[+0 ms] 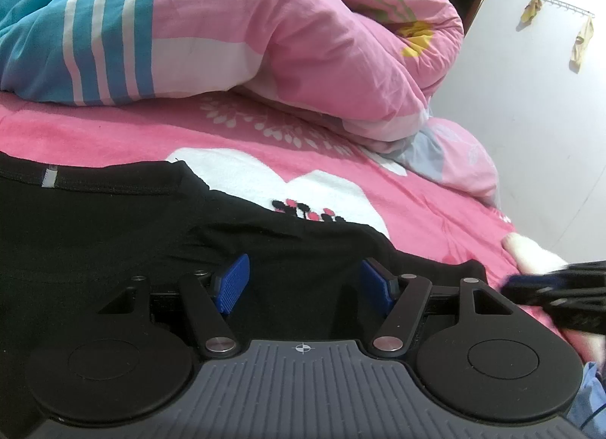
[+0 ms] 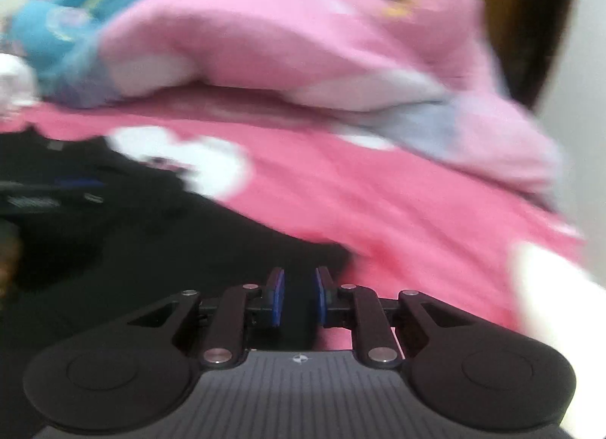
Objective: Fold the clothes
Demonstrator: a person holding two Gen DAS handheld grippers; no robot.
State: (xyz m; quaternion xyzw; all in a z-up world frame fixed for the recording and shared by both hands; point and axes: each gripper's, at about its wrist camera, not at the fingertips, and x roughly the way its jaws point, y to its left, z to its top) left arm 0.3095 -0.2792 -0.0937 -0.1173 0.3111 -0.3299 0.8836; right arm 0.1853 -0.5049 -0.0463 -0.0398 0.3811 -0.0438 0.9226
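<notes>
Left wrist view: left tool (image 1: 303,282) hangs wide open over the black shirt (image 1: 113,234) on the bed (image 1: 435,193). Right tool (image 2: 299,297), narrow, straddles the shirt's blurred edge; grip unclear.

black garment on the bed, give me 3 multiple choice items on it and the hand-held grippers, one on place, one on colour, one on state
1. Where does the black garment lie?
A. on the pink bedsheet
B. on the wall hooks
C. on top of the quilt

2. What colour are the pads of the left hand-held gripper?
A. red
B. blue
C. white

3. How do that gripper's jaws stand?
A. wide apart over the garment
B. clamped on the quilt
C. holding a hanger

Key: 1 A, the garment is spread flat on the sheet; 2 B, both ribbed pads are blue; 3 A, a broad gap shows between the pads.
</notes>
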